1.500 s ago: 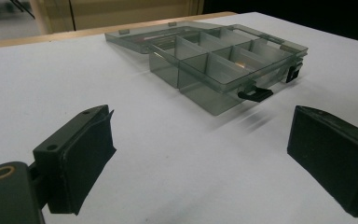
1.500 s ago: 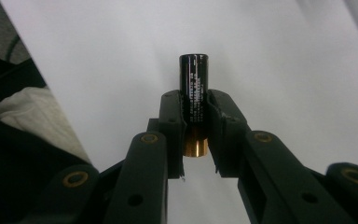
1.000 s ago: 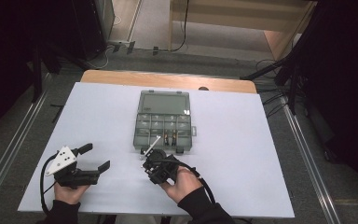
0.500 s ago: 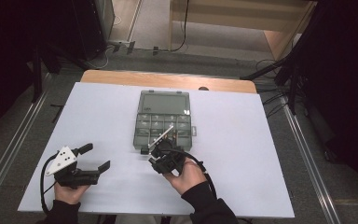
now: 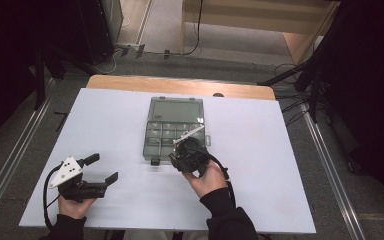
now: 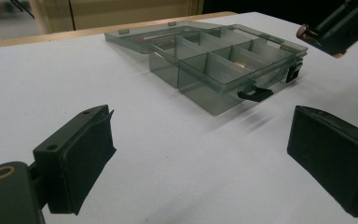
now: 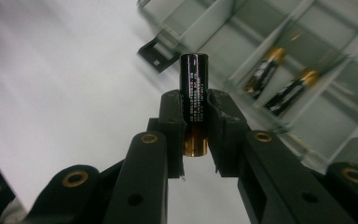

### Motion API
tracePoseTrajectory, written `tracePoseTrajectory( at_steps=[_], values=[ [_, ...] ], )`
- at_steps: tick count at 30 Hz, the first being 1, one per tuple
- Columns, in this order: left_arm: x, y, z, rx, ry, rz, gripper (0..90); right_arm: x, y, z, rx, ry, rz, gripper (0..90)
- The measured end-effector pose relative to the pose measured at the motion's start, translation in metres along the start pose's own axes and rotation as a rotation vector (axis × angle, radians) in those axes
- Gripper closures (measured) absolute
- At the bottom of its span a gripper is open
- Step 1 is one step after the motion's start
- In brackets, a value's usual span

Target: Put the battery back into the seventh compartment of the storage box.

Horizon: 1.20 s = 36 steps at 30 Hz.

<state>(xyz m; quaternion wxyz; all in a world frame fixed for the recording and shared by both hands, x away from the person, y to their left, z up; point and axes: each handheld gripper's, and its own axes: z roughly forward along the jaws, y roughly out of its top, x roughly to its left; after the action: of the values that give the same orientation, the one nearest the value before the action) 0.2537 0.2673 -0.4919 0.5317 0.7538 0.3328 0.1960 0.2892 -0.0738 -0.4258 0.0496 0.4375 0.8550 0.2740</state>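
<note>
A clear grey compartment box [image 5: 172, 131] lies open in the middle of the white table, lid flat behind it. My right gripper [image 7: 195, 109] is shut on a black and gold battery [image 7: 194, 88] that stands up between its pads. It hovers at the box's near right corner [image 5: 186, 150], over the front compartments. Two more batteries [image 7: 279, 86] lie in compartments of the box [image 7: 307, 51]. My left gripper [image 5: 100, 170] rests at the table's near left, jaws wide open with nothing between them [image 6: 200, 158]. In the left gripper view the box [image 6: 223, 60] stands ahead.
The white table [image 5: 280, 150] has bare surface left and right of the box. A wooden edge [image 5: 180, 86] runs along its far side. Cables and dark stands sit on the floor beyond. The box has a black latch [image 6: 255, 94] at its front.
My right gripper has carried the battery up and to the right, from just before the box's front edge to over its near right corner. The left gripper has stayed put.
</note>
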Motion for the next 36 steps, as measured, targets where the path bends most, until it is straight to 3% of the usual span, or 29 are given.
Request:
tracePoseTrajectory(
  at_steps=[8,13,18,26,32,33,36],
  values=[
    [0.000,0.000,0.000,0.001,0.000,0.000,6.8,-0.019,0.003,0.002,-0.073,-0.027,0.111,78.1],
    [0.000,0.000,0.001,0.000,-0.002,0.001,6.8,-0.033,0.008,0.010,-0.133,-0.031,0.275,78.1],
    [0.001,0.000,0.000,0.001,-0.002,-0.001,6.8,-0.043,0.011,0.019,-0.139,-0.006,0.409,78.1],
    [0.000,0.000,0.000,0.000,0.000,-0.001,6.8,-0.046,0.013,0.026,-0.117,-0.034,0.469,78.1],
    [0.000,0.000,0.000,0.000,-0.002,-0.001,6.8,-0.049,0.012,0.032,-0.097,-0.029,0.482,77.2],
    [0.000,0.000,0.000,-0.002,-0.002,0.001,6.8,-0.048,0.013,0.032,-0.095,-0.031,0.478,76.0],
    [0.000,0.000,0.001,0.000,-0.001,-0.001,6.8,-0.046,0.013,0.031,-0.099,-0.032,0.465,60.3]
  ],
)
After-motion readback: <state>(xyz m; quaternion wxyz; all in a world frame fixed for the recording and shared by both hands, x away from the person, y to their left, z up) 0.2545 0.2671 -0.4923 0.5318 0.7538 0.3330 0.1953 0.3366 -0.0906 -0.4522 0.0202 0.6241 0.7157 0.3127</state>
